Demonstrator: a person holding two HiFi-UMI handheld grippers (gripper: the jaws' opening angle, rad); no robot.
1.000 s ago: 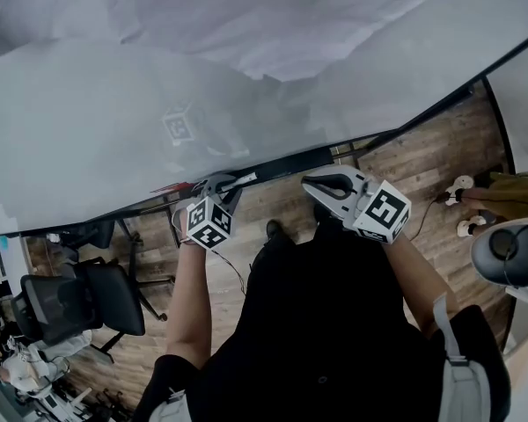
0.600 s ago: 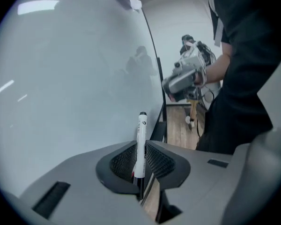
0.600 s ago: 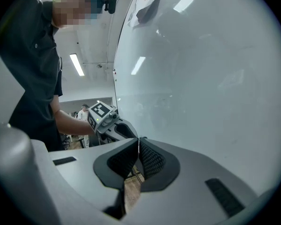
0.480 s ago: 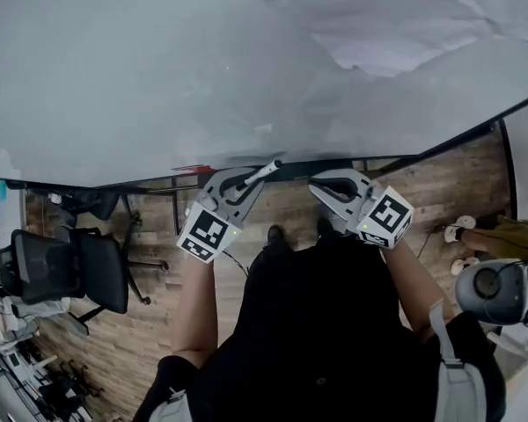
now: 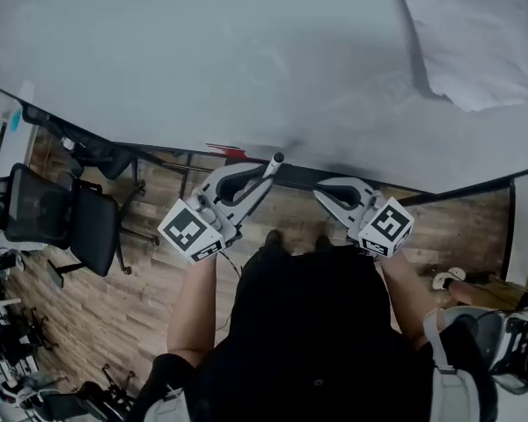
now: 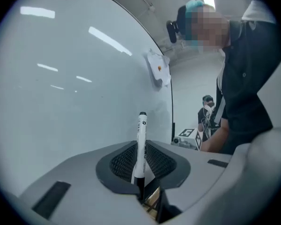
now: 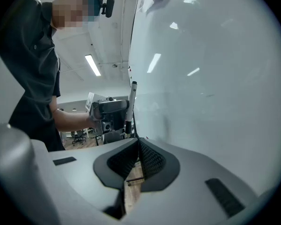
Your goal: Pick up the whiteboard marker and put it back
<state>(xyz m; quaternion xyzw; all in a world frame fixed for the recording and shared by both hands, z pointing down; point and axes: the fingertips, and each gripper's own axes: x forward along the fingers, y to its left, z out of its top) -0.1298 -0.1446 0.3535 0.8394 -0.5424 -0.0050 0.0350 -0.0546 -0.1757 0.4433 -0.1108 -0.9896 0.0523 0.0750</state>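
Over the last second we see the left tongs (image 5: 262,172) swing up toward the lower edge of the whiteboard (image 5: 202,60), so the whiteboard marker (image 6: 141,144) now points at the board rather than lying along its edge; we judge the pick-up done and the putting back yet to come. The left tongs are clenched on the marker's lower end, its dark tip standing clear above them; the right tongs (image 7: 136,161) are closed on nothing, near the left pair.
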